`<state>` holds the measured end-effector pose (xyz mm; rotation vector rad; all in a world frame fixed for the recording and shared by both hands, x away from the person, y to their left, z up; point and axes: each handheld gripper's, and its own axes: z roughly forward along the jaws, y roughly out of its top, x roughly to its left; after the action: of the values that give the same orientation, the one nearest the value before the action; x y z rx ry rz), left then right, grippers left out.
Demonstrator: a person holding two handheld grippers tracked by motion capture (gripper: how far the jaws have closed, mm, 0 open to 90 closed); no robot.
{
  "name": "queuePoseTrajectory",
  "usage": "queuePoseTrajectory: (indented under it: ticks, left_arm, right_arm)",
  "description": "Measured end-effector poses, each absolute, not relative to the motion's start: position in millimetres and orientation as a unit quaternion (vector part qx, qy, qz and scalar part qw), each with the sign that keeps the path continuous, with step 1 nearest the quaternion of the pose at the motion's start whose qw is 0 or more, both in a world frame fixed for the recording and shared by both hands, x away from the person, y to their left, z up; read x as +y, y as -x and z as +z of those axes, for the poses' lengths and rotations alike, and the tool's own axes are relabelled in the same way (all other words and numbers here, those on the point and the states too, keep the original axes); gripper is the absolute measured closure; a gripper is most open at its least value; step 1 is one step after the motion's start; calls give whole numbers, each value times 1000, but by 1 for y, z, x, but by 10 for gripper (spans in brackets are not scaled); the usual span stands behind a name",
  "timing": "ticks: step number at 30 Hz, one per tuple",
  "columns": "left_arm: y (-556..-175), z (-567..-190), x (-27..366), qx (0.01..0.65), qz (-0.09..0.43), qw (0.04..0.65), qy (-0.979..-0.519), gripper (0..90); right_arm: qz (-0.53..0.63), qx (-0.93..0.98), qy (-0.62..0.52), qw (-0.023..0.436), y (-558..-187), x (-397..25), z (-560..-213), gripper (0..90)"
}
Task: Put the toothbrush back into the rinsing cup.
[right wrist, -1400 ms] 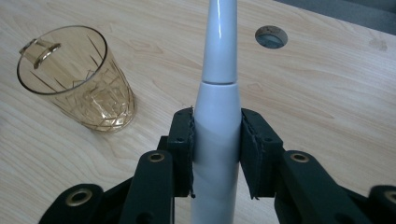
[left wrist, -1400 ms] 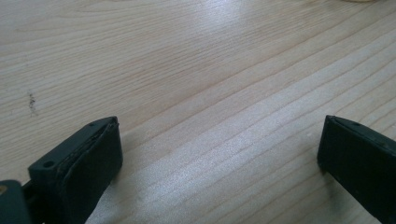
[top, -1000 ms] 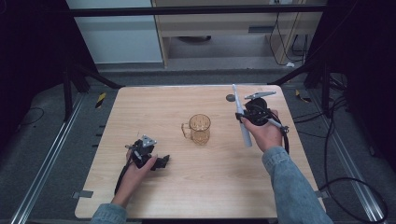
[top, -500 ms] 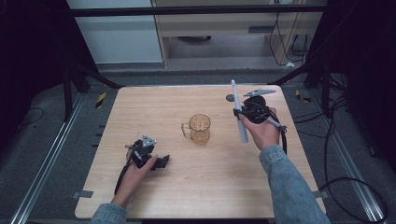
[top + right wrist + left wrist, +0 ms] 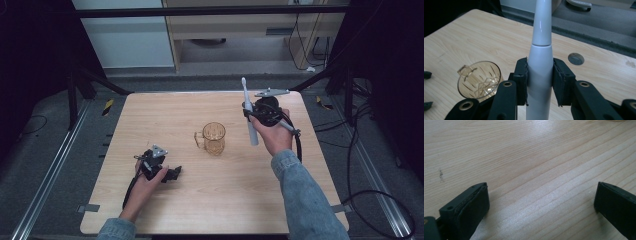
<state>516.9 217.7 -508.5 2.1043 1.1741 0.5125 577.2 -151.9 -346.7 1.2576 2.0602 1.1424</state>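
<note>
Gripping a white toothbrush (image 5: 540,62), right tongs (image 5: 540,80) seemingly airborne (left tongs (image 5: 541,202) spread).

The left gripper (image 5: 172,173) rests low in the left hand (image 5: 145,182), its jaws spread wide with nothing between them. The right gripper (image 5: 248,114), raised in the right hand (image 5: 276,134), has its jaws clamped on a white electric toothbrush (image 5: 540,57) standing upright between them.
</note>
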Motion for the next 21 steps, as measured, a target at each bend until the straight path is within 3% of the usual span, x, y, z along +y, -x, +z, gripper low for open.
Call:
queuePoseTrajectory:
  ticks: [21]
  left_arm:
    - [-517,-508,218,448,196,330,-807,0]
  right_arm:
    - [450,749,-427,232,-591,-122,-329,672]
